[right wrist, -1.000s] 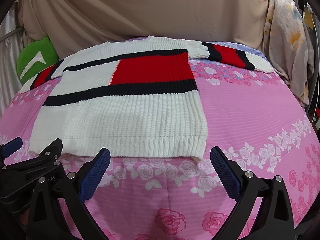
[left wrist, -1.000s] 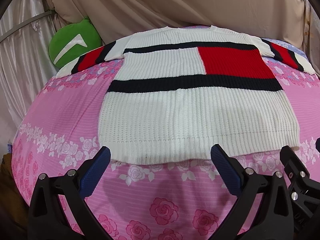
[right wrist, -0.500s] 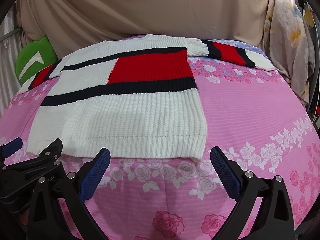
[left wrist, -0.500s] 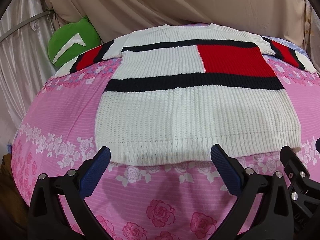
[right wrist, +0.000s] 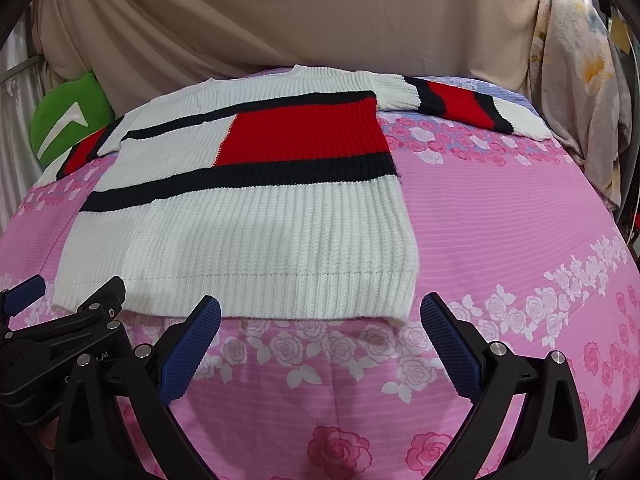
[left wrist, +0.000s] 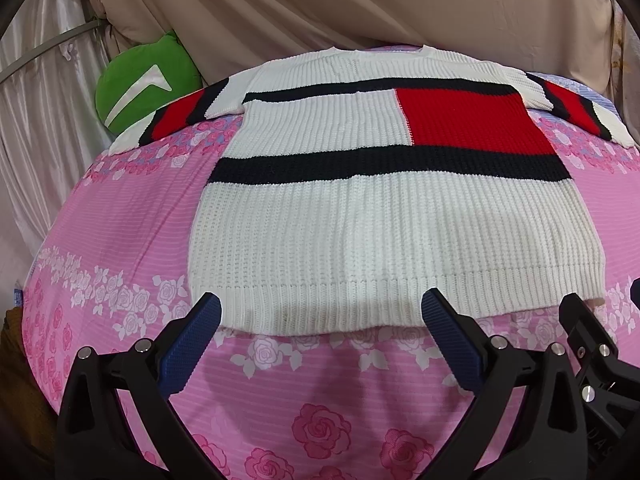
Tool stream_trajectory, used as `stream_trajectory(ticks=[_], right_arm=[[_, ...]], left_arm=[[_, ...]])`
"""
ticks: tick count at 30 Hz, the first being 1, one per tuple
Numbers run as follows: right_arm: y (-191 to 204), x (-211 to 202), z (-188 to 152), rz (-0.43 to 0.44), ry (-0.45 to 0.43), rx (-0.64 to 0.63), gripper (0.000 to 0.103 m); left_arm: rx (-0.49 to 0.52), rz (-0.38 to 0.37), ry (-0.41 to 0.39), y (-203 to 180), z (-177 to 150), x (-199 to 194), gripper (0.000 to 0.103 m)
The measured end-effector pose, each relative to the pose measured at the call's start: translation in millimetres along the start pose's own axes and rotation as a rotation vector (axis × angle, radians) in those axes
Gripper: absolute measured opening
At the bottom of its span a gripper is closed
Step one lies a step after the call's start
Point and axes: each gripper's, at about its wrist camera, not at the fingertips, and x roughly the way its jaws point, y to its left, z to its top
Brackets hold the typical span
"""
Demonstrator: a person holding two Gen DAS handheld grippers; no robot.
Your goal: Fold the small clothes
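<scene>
A small white knit sweater (left wrist: 360, 220) with navy bands and a red block lies flat, front up, on the pink floral bedsheet (left wrist: 120, 248). Both sleeves are spread sideways. It also shows in the right wrist view (right wrist: 248, 232). My left gripper (left wrist: 320, 312) is open and empty, just short of the hem's left half. My right gripper (right wrist: 320, 312) is open and empty, just short of the hem's right corner. The left gripper's body shows at the lower left of the right wrist view (right wrist: 64, 320).
A green cushion (left wrist: 144, 76) lies at the back left by the left sleeve. A beige cloth backdrop (right wrist: 280, 20) hangs behind the bed. A floral cloth (right wrist: 580, 80) hangs at the far right. The bed falls away at both sides.
Both grippers have moved forward a little toward the sweater's hem, which now sits closer to the fingertips. Both stay open; the sweater has not moved.
</scene>
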Motion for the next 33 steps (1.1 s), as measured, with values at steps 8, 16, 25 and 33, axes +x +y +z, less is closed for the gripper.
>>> stream_trajectory(ticks=[8,16,25,33], right_arm=[[1.5,2.1,-0.2,0.000,0.004,0.000,0.098],[1.7,2.4,-0.3,0.000,0.003,0.002,0.098],[-2.3,2.8,3.7,0.008,-0.005,0.008,0.098],[-17.9,3.0,14.7,0.046,-0.027,0.017,0.098]], left_arm=[[-0.002,0.001,0.004,2.5,0.9,0.7,0.098],[0.000,0.004,0.005,2.3,1.2,1.0,0.098],[0.006,0.008,0.002,-2.3,7.1,-1.1,0.098],[0.006,-0.023,-0.037,-7.6,19.4,-7.1,0.098]])
